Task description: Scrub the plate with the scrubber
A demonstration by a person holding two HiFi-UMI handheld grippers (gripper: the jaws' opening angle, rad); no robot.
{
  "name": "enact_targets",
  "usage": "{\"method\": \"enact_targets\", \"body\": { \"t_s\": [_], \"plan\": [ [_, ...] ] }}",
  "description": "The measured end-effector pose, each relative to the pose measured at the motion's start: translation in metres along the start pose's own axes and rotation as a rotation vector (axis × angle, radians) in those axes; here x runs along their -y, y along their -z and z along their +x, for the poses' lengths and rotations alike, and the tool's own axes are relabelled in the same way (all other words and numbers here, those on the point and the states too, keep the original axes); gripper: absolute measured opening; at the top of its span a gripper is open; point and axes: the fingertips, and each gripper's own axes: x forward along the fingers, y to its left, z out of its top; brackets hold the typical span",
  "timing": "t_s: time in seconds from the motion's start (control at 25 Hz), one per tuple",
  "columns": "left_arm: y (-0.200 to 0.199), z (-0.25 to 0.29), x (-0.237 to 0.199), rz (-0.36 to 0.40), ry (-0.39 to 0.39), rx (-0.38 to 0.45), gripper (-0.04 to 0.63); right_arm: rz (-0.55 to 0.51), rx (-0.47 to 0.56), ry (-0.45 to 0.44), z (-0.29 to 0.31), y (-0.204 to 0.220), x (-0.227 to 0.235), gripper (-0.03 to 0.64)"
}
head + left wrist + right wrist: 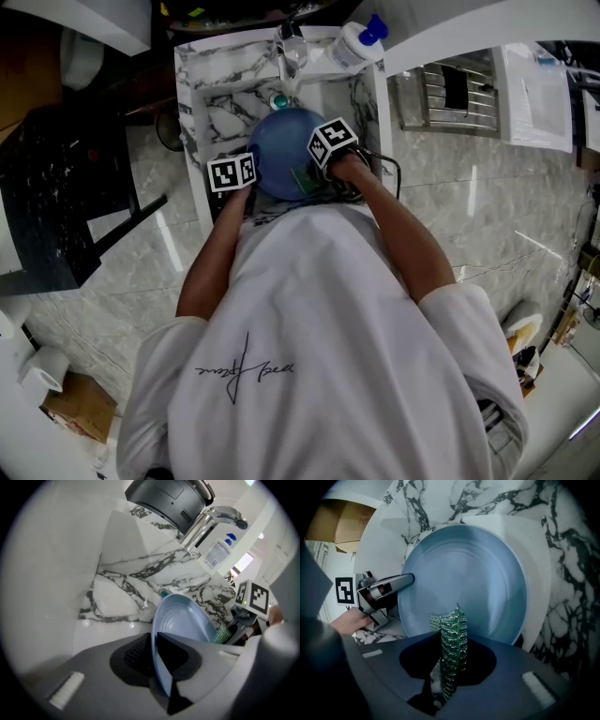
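A light blue plate (281, 150) stands tilted over the marble sink (211, 75). My left gripper (154, 660) is shut on the plate's (180, 625) near rim, the edge pinched between its jaws. From the right, my right gripper (450, 660) is shut on a green mesh scrubber (452, 644), whose top reaches the plate's (473, 578) inner face near its lower edge. In the head view the left gripper (232, 173) is at the plate's left and the right gripper (330, 142) at its right. The scrubber (223, 633) shows as a green patch behind the plate in the left gripper view.
A chrome faucet (211, 520) rises at the back of the sink, with a white bottle with a blue cap (356, 39) beside it. A metal rack (459, 89) lies to the right on the counter. A dark chair (56, 178) stands at the left.
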Motion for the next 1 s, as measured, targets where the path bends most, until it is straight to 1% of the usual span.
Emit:
{"method": "enact_targets", "body": {
  "t_s": [0.48,0.8,1.0],
  "plan": [
    [0.001,-0.001,0.000,-0.004,-0.002,-0.002,0.101,-0.029,0.024,-0.043,0.010,-0.005,-0.017,0.063],
    [0.001,-0.001,-0.001,-0.009,0.004,-0.002,0.100,0.026,0.010,-0.128,0.019,-0.009,-0.030,0.064],
    [0.001,-0.001,-0.001,-0.014,0.005,-0.002,0.100,0.032,0.004,-0.151,0.023,-0.014,-0.038,0.065]
  ]
}}
